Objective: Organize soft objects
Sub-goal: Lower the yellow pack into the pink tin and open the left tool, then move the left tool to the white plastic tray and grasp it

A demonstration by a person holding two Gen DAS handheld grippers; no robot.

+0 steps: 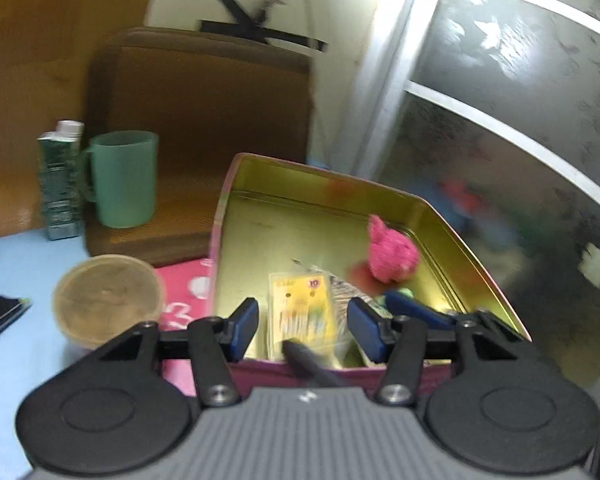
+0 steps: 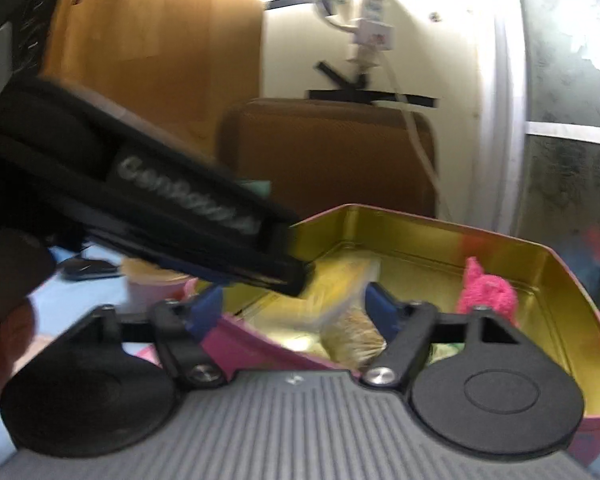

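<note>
From the left wrist, the left gripper stands open and empty above the tin; the pink plush lies beyond its right finger.

From the right wrist, the right gripper gapes empty, plush off its right finger; the crowded grippers could collide.

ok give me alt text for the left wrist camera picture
An open gold-lined tin holds a fluffy pink toy and a yellow packet, seen past the left gripper, whose blue fingers stand apart with nothing between them. Left of the tin stand a green mug, a carton and a round tub.
</note>
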